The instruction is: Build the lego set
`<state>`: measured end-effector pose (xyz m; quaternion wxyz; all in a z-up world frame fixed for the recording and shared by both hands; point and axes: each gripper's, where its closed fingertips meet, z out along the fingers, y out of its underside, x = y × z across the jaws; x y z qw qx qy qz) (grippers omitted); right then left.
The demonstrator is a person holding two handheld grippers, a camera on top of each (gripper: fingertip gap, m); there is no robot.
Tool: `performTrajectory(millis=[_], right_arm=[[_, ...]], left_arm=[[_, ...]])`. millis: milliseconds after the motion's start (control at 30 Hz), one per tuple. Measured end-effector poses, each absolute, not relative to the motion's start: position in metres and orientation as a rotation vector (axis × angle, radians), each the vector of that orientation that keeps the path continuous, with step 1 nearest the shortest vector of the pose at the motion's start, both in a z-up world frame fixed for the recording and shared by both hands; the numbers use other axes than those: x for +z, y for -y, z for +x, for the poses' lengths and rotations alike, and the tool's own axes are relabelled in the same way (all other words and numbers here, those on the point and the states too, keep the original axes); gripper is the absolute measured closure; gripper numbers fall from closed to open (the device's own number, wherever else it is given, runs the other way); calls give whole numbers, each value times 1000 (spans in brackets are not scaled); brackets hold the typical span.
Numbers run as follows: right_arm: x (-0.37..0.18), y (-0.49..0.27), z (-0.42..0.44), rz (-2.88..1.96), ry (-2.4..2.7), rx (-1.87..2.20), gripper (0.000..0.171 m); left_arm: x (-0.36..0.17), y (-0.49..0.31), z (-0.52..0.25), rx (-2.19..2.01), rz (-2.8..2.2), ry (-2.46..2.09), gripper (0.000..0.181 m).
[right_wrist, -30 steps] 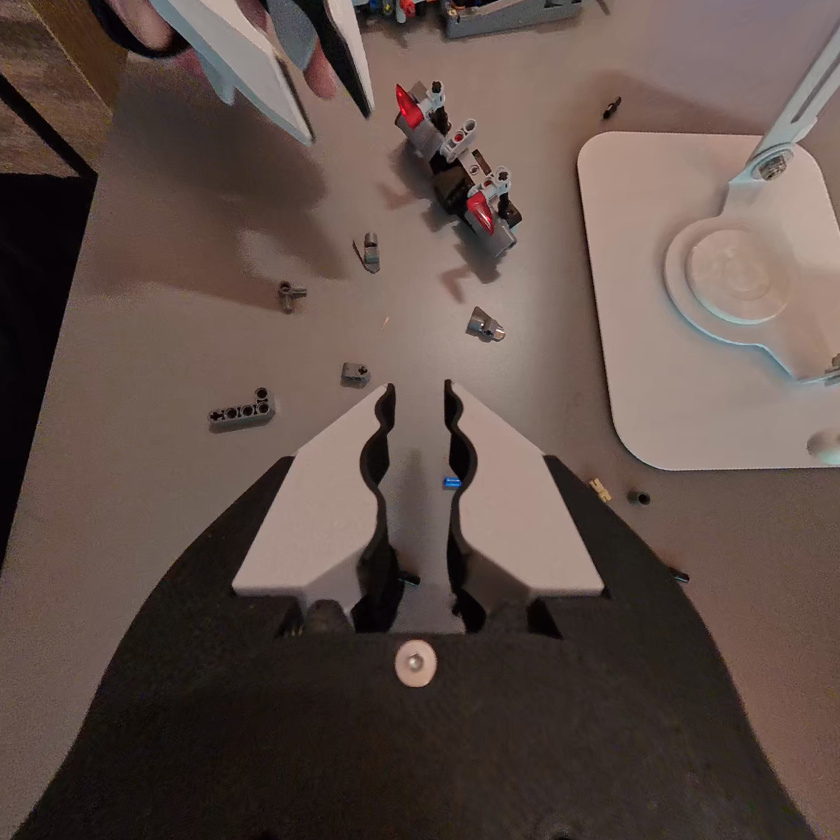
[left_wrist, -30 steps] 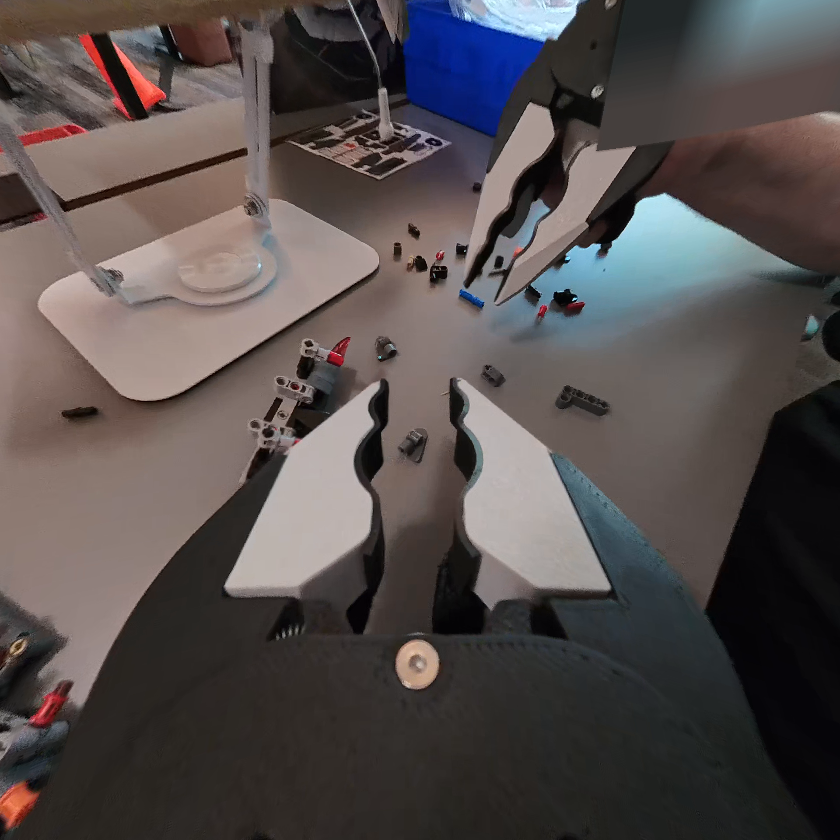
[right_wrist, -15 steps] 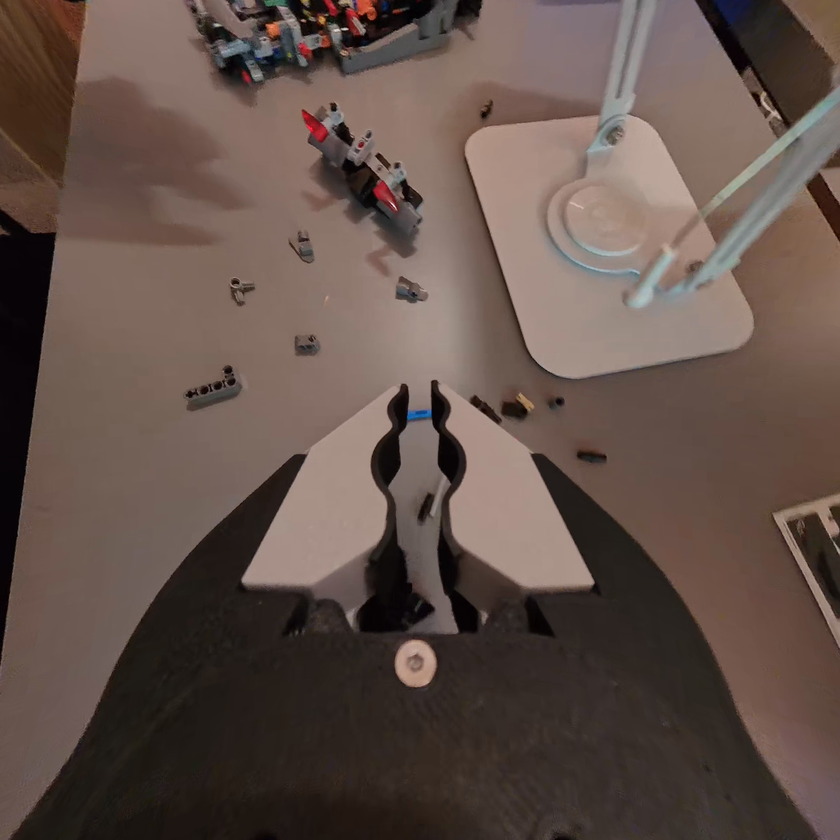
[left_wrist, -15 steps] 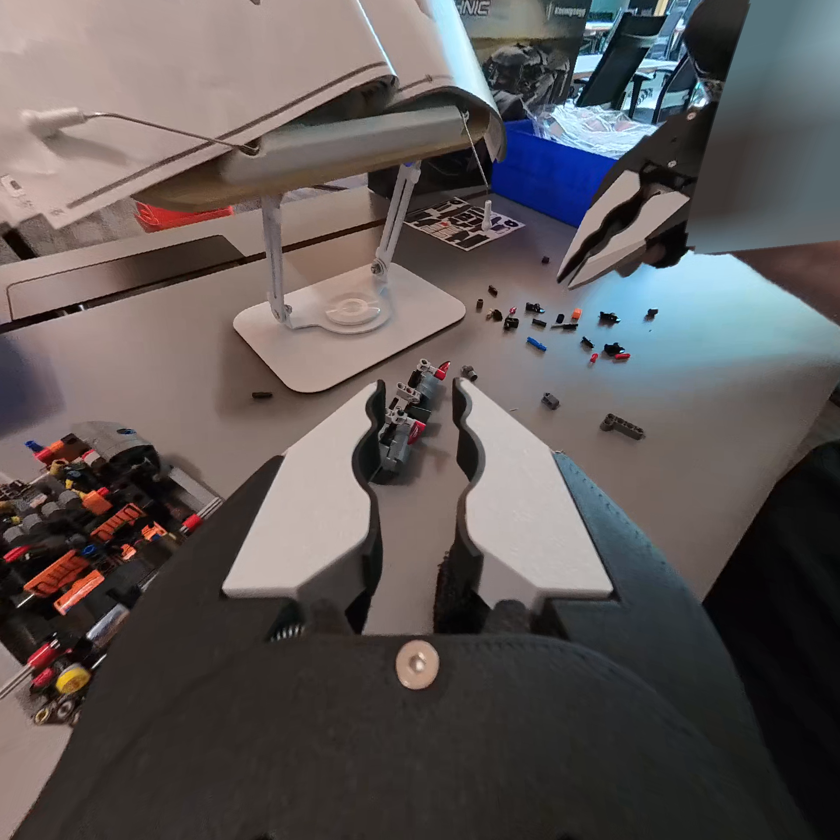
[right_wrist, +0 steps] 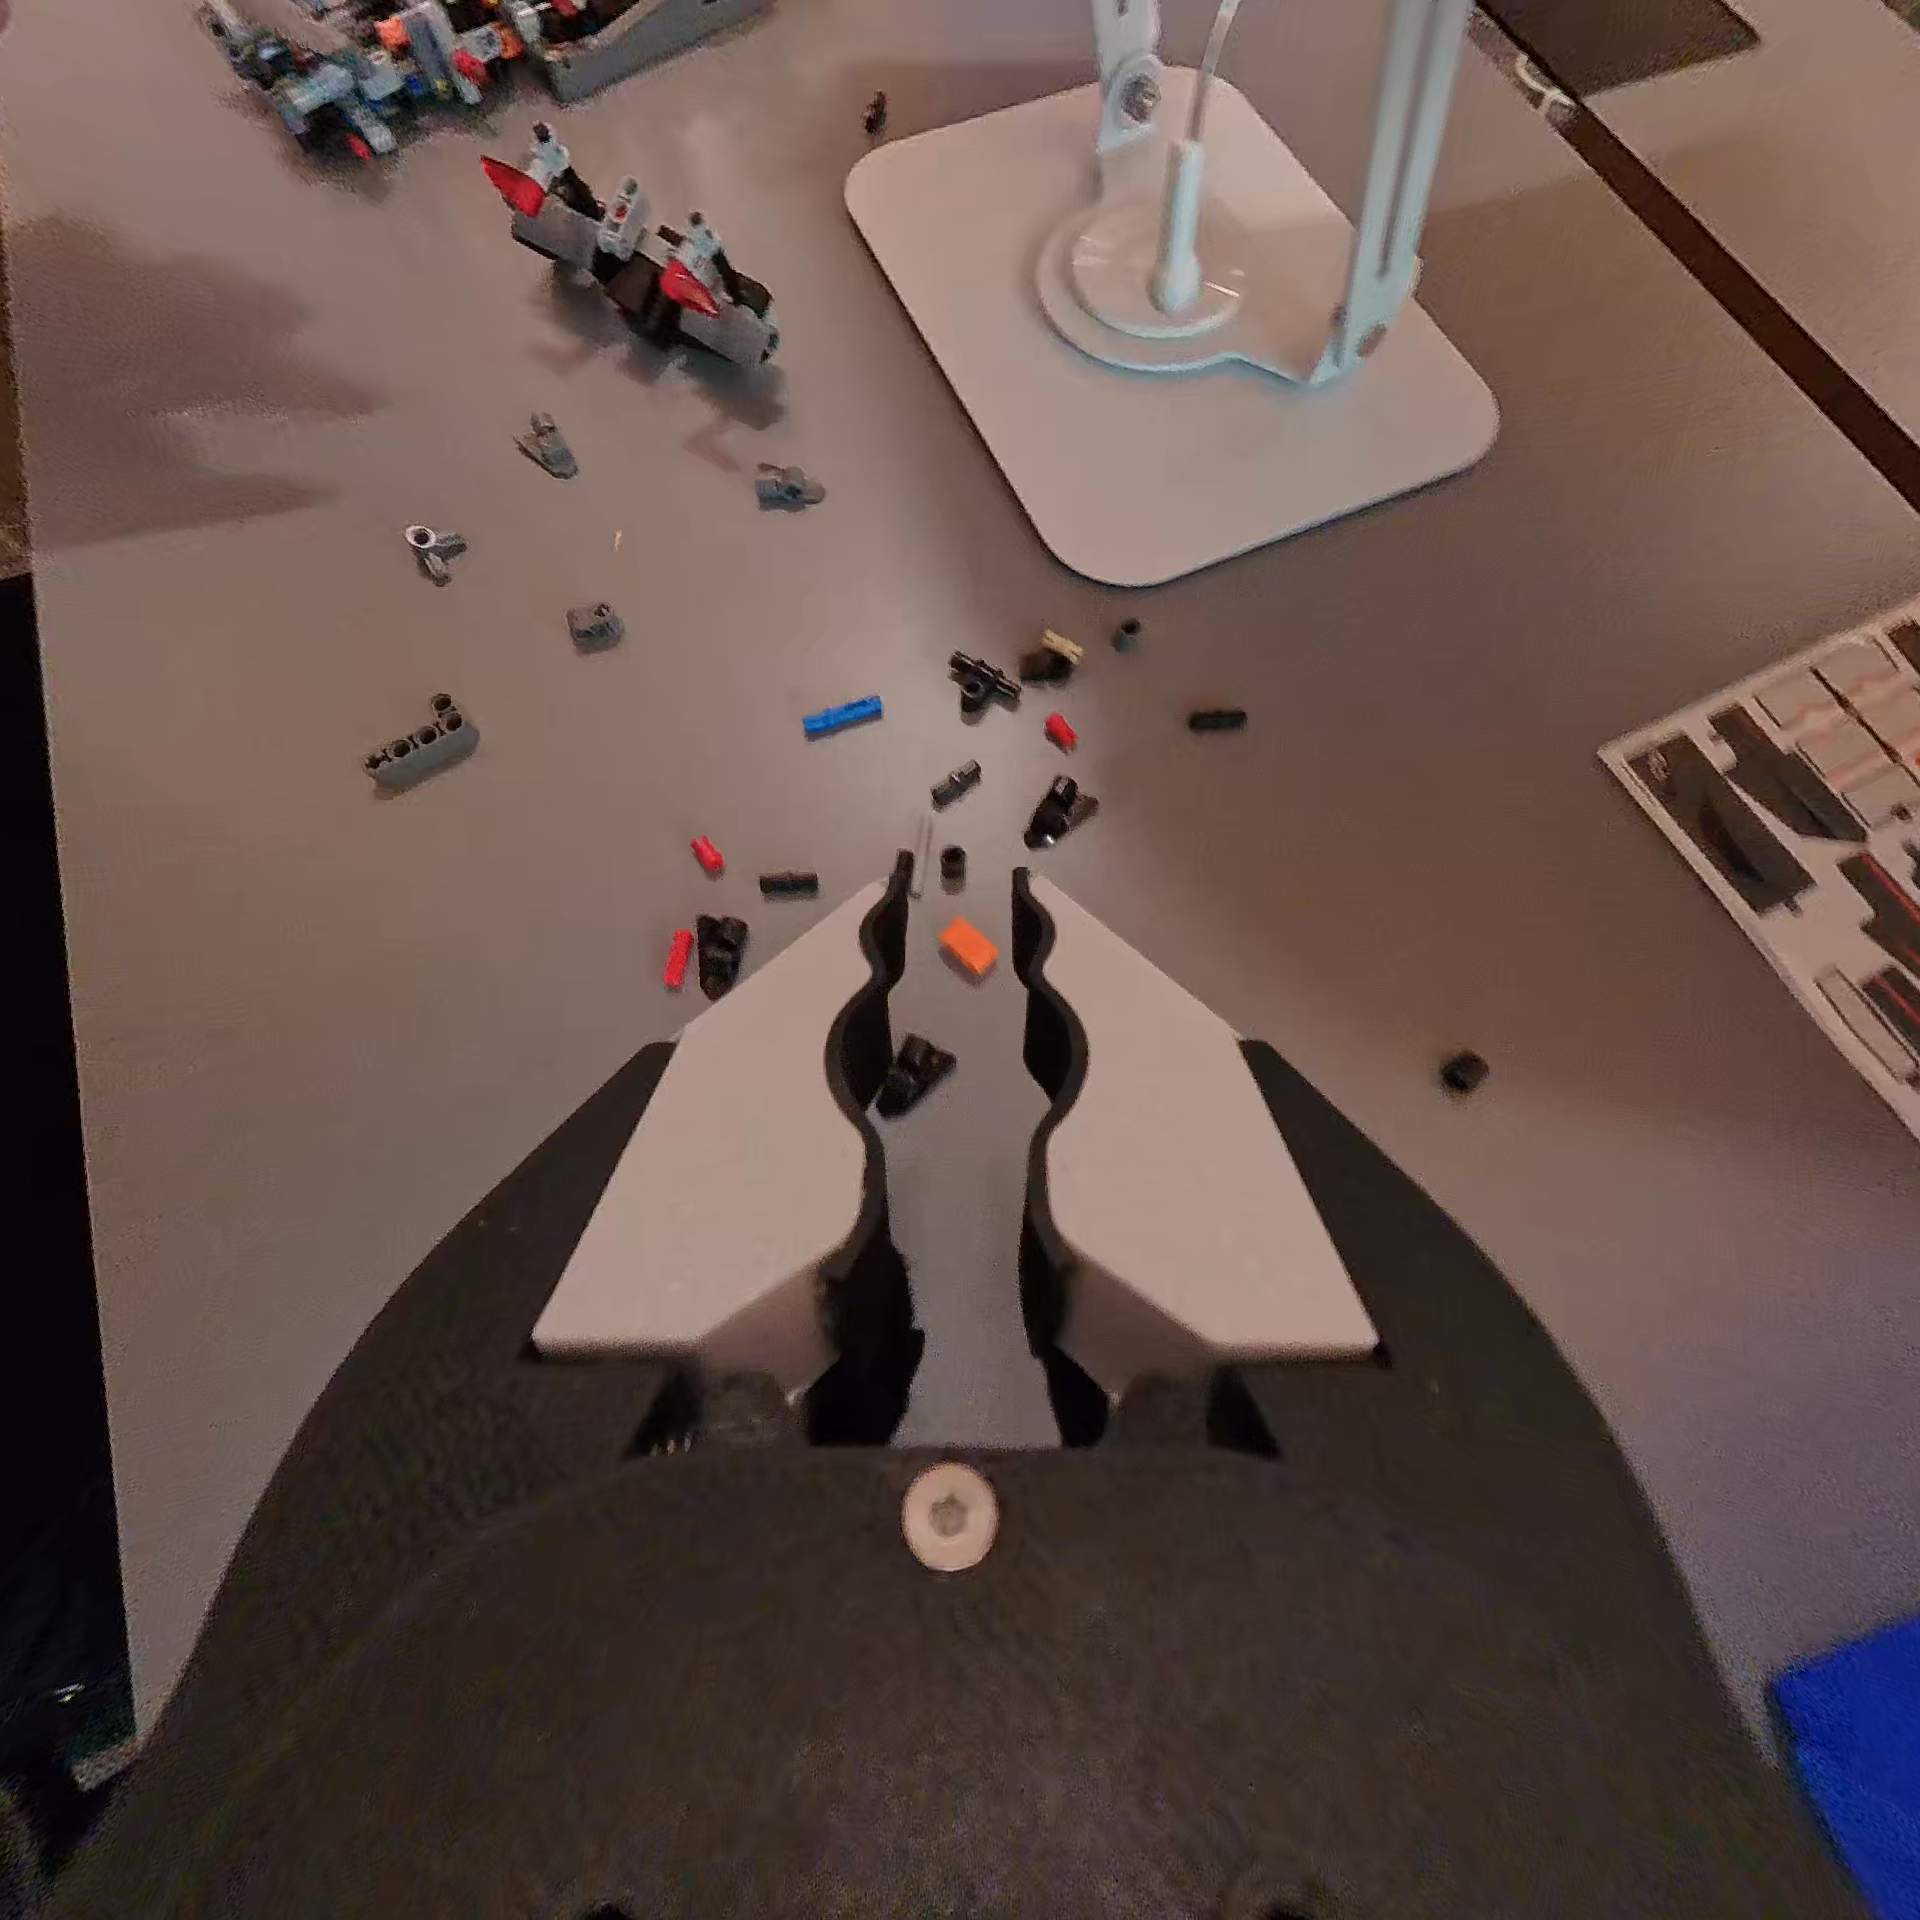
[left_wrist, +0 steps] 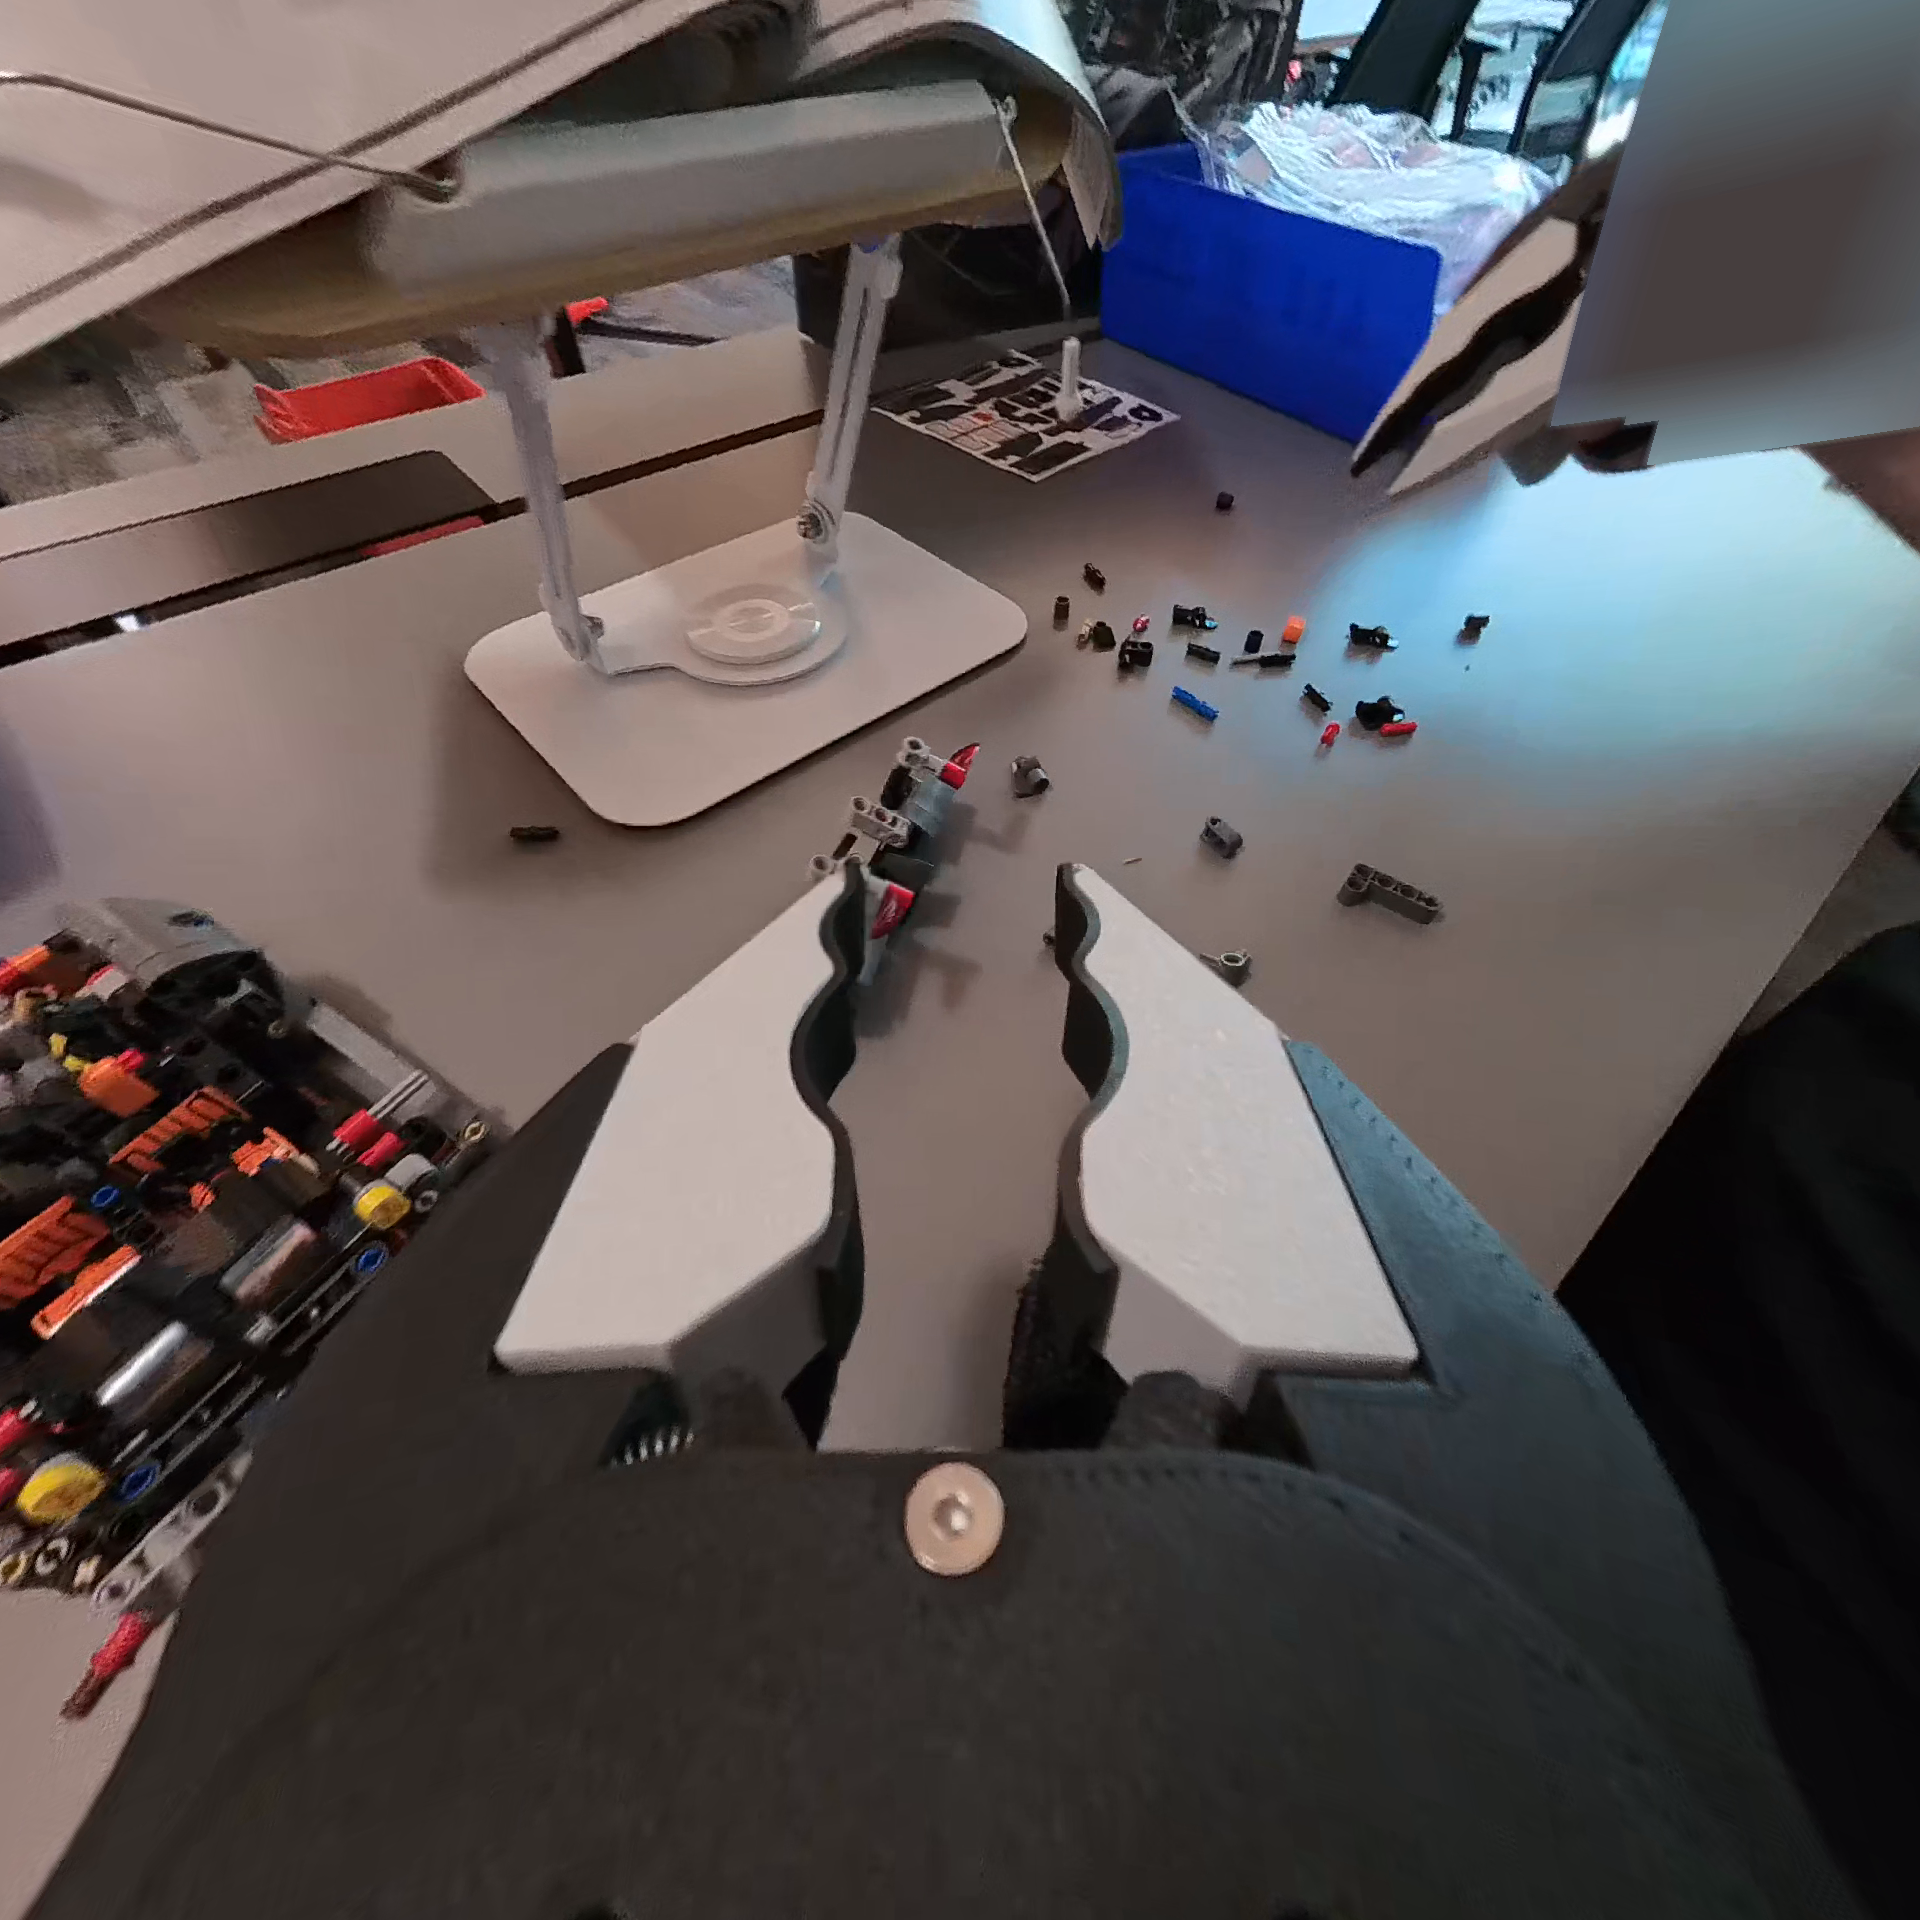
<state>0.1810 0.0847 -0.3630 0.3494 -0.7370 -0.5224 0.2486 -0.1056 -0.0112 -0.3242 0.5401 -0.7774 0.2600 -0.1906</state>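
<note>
left gripper [left_wrist: 956,904] empty, fingers apart | right gripper [right_wrist: 956,883] fingers apart over orange brick [right_wrist: 968,947], centre frame | risk: nudging neighbouring pins

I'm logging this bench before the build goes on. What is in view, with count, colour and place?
table: one, grey, under everything
partial lego assembly: one, grey, black and red, beside the stand base
stand base: one, white, far side
loose lego pieces: many, mostly black, some red, grey, one blue, scattered mid-table
orange piece: one, below the right gripper
parts tray: one, mixed colours, by the left gripper
sticker sheet: one, near the bin
blue bin: one, table's far edge
left gripper: open
right gripper: open
</note>
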Motion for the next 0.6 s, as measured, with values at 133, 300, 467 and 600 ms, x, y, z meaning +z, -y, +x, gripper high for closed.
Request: performTrajectory(millis=[133,300,467,600], right_arm=[[-363,-82,202,-1930,1287,667,138],[-361,-66,200,-1895,1283,692,122],[-346,-47,184,-1835,1279,731,111],[-339,-28,166,-1797,1296,789,112]], left_arm=[[-308,16,-126,-473,-1806,-492,129],[-292,28,-153,-435,-1789,-398,113],[-279,47,-179,-330,-1771,-336,105],[-274,66,-202,-281,-1750,-272,109]])
